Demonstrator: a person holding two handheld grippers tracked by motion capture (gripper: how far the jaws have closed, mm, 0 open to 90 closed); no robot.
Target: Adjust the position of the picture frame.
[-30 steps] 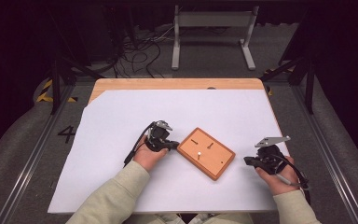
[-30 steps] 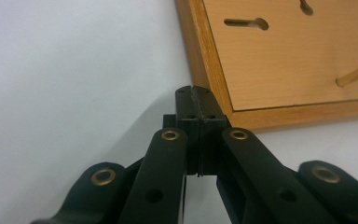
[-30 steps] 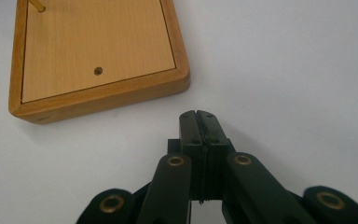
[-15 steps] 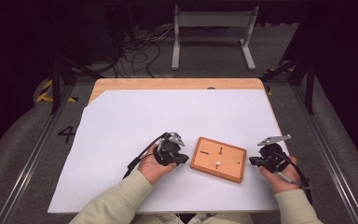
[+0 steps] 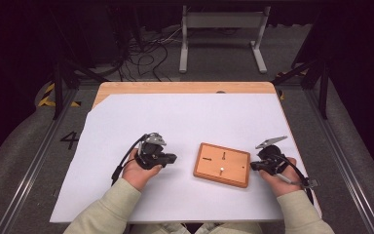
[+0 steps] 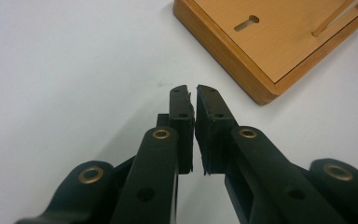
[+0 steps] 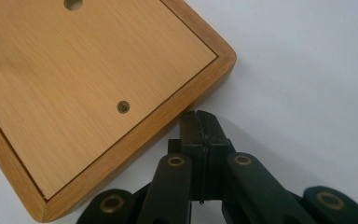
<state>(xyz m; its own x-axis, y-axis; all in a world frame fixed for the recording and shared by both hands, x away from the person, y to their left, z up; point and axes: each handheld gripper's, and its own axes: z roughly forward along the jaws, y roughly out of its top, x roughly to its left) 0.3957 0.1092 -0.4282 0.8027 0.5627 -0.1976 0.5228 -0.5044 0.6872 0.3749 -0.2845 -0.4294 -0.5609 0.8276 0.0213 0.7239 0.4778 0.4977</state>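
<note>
1. Nearest the person, both sleeved forearms come up from the bottom edge of the white-covered surface (image 5: 185,117), one hand on each tool.
2. The left claw (image 5: 174,158) has drawn back from the wooden board (image 5: 222,164); a second ago it was right at the board's left corner, and now bare white shows between them. Its jaws have just been opening a crack: a thin slit stands between the pads with nothing in it.
3. The right claw (image 5: 252,166) is pressed fully closed, empty, its tip at the board's right edge, touching or as good as touching.
4. The board has turned meanwhile. It lay as a diamond a second ago and now sits nearly square to the person, between the two claws. My guess is that the nudging to straighten it is about done.
5. The board is a flat rectangle of honey-coloured wood with rounded corners, a raised rim and a smooth inset panel. It has a keyhole slot (image 6: 247,22) and small round holes (image 7: 123,107).
6. Beyond it, the sheet's far edge leaves a strip of bare wood surface uncovered, then dark floor with cables.
</note>
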